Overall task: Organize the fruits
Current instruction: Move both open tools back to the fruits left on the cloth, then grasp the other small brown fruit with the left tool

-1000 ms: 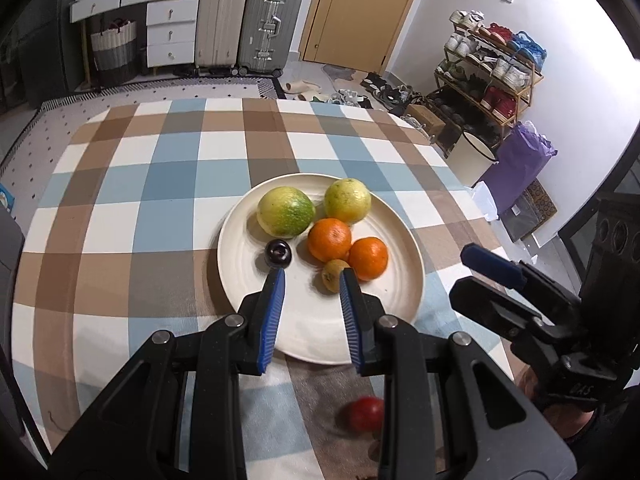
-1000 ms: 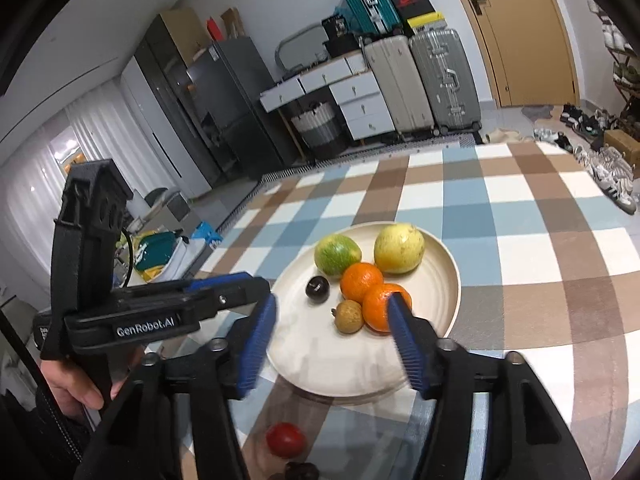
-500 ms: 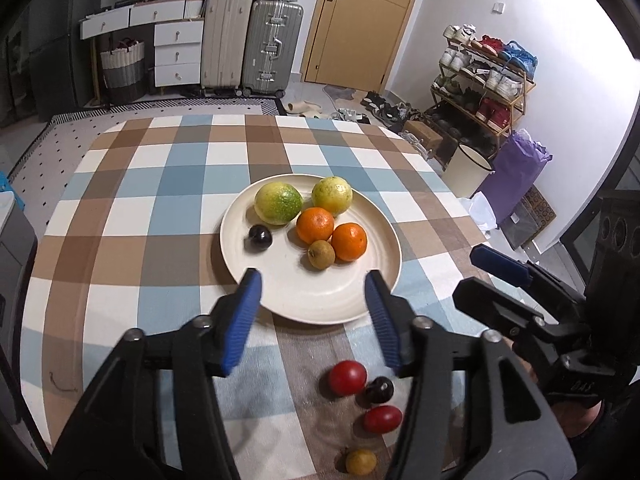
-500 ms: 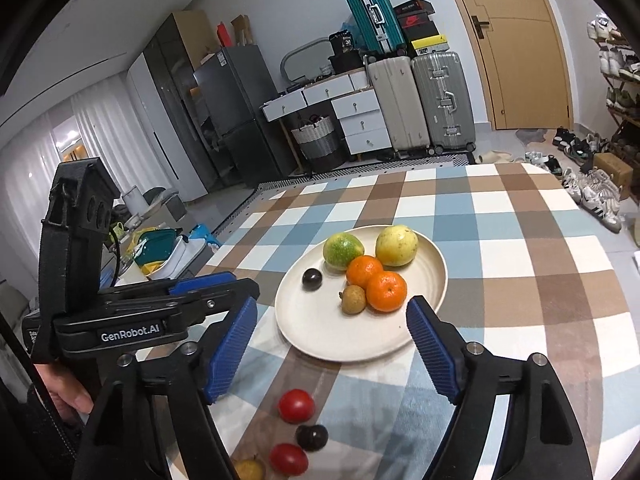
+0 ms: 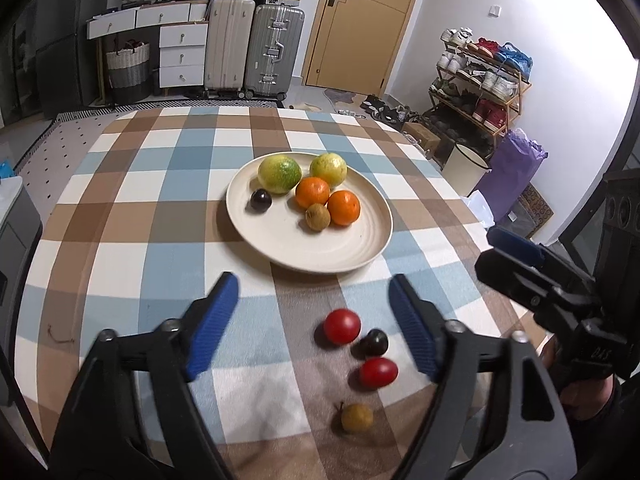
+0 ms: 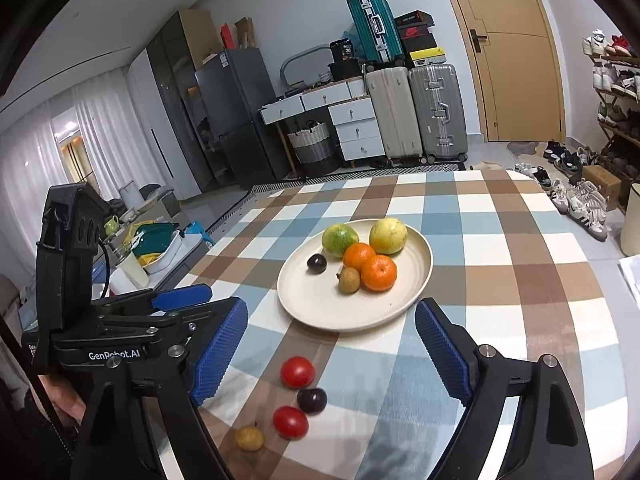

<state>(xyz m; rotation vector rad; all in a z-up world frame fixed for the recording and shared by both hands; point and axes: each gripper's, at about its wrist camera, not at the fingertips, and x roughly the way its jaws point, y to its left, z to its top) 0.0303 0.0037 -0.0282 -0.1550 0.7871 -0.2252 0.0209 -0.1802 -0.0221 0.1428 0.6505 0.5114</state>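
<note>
A cream plate (image 5: 360, 248) (image 6: 312, 308) on the checked tablecloth holds two green-yellow citrus fruits (image 5: 279, 173), two oranges (image 5: 343, 208), a brown kiwi-like fruit (image 5: 318, 217) and a dark plum (image 5: 261, 200). In front of the plate lie a red tomato (image 5: 341, 326) (image 6: 297, 372), a dark plum (image 5: 374, 342) (image 6: 312, 400), a second red tomato (image 5: 378, 373) (image 6: 290, 422) and a small yellow-brown fruit (image 5: 357, 418) (image 6: 249, 438). My left gripper (image 5: 316, 320) is open wide and empty above the loose fruits. My right gripper (image 6: 328, 344) is open and empty beside it.
The table (image 5: 120, 208) carries a blue, brown and white checked cloth. Suitcases (image 5: 272, 52), white drawers and a door stand behind it. A shoe rack (image 5: 480, 80), white bin and purple bag stand to the right. A low side table with dishes (image 6: 152, 240) is at the left.
Both grippers have pulled back and up from the plate and opened wider. The loose tomatoes, plum and small yellow-brown fruit have come into view.
</note>
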